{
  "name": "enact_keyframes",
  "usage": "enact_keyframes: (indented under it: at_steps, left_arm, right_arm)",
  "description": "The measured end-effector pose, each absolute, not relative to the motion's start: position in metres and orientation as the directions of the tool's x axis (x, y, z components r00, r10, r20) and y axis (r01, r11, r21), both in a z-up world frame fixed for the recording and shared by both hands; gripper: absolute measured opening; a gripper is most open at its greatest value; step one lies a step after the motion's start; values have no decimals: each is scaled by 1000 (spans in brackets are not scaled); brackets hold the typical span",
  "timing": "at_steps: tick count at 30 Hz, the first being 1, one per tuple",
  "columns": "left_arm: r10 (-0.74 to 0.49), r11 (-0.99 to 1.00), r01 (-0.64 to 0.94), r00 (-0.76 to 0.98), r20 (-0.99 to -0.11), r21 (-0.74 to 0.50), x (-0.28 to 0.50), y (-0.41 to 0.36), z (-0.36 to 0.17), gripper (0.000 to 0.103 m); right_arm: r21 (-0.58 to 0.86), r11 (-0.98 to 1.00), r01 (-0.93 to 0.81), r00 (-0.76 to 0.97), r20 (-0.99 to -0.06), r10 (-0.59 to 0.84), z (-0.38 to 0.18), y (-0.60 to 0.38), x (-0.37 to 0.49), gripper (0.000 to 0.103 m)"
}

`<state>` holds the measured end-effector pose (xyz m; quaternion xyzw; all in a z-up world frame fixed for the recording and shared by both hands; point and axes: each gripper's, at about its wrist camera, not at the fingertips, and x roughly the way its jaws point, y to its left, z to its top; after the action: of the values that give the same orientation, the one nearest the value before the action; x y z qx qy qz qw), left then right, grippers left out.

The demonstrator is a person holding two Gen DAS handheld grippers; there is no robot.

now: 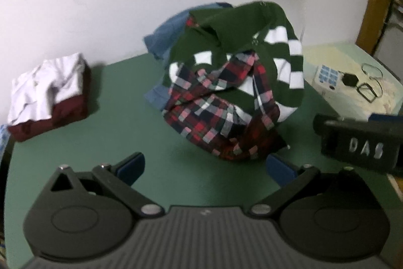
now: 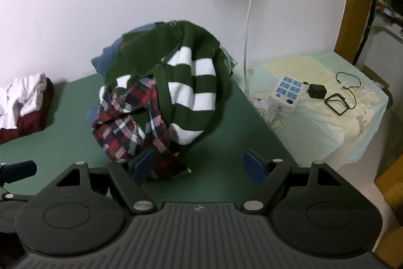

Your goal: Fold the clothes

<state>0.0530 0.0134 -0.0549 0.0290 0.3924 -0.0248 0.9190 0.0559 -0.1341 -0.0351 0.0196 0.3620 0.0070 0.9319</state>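
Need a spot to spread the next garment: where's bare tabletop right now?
Bare green table lies between the folded stack and the clothes pile, and in front of the pile near both open grippers. The side table carries a white box and cables.

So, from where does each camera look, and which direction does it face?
Left wrist: sits on the left gripper, looking forward and down at the clothes pile on the green table; its open fingers show, and the right gripper at the right edge.
Right wrist: sits on the right gripper, facing the same pile from further right; its open fingers show.
Shared: pile, folded stack, table.
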Motion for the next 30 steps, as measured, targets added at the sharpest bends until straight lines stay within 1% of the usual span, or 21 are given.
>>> enact_keyframes:
  at_steps: [3,6,9,13,14,15,16,17,18,20,22,23,25,26,27,28,29,30]
  left_arm:
    - [-87,989,145,686,-722,18,76,23,-62,103]
    - [-98,977,201,719,-689,71,106,34,-64,102]
    - [-138,967,247,699,-702,56,136,42,-70,102]
    - [-148,962,266,689,-710,57,162,41,-77,102]
    - [-153,962,268,687,-710,53,168,39,-79,102]
    - [-156,962,268,687,-710,47,172,37,-81,102]
    - [-160,963,267,685,-711,40,177,36,-84,102]
    - [-164,963,267,683,-712,34,182,35,-87,102]
    - [-161,963,266,680,-716,37,186,33,-91,101]
    - [-162,961,272,673,-722,38,192,30,-97,98]
    - [-174,958,286,666,-726,33,195,26,-102,96]
    - [-185,956,293,664,-725,25,195,25,-105,96]
    - [-193,954,298,664,-723,19,193,22,-111,100]
    - [-197,953,301,664,-722,16,192,21,-115,100]
    - [-207,954,300,660,-723,0,186,20,-117,97]
    - [-217,954,298,656,-723,-16,180,20,-120,83]
    - [-227,955,296,652,-724,-32,174,20,-123,75]
    - [-237,954,294,648,-724,-49,168,19,-126,63]
  right_arm:
    - [37,999,-23,750,-660,42,-37,-136,78,79]
    - [41,998,-39,768,-638,56,-37,-138,101,79]
    - [61,997,-57,780,-620,83,-40,-135,126,79]
    - [65,995,-81,790,-604,104,-50,-124,159,79]
    - [65,994,-85,782,-613,107,-54,-122,167,78]
    - [69,994,-85,763,-636,110,-58,-121,175,68]
    - [73,994,-86,744,-659,113,-63,-121,183,40]
    - [86,992,-88,723,-680,123,-67,-121,190,22]
    - [112,990,-87,712,-688,140,-69,-125,191,12]
    - [169,982,-85,714,-677,178,-68,-135,186,11]
    - [211,969,-125,725,-647,235,-61,-142,172,10]
    - [229,962,-151,730,-630,265,-58,-146,164,10]
    - [259,944,-203,731,-601,322,-56,-154,147,10]
    - [275,937,-216,724,-598,343,-57,-161,141,10]
    - [296,928,-226,715,-597,364,-59,-168,135,10]
    - [310,922,-232,704,-601,379,-61,-174,128,10]
    - [317,919,-234,691,-610,387,-64,-179,121,10]
    - [324,916,-236,679,-620,394,-67,-185,114,10]
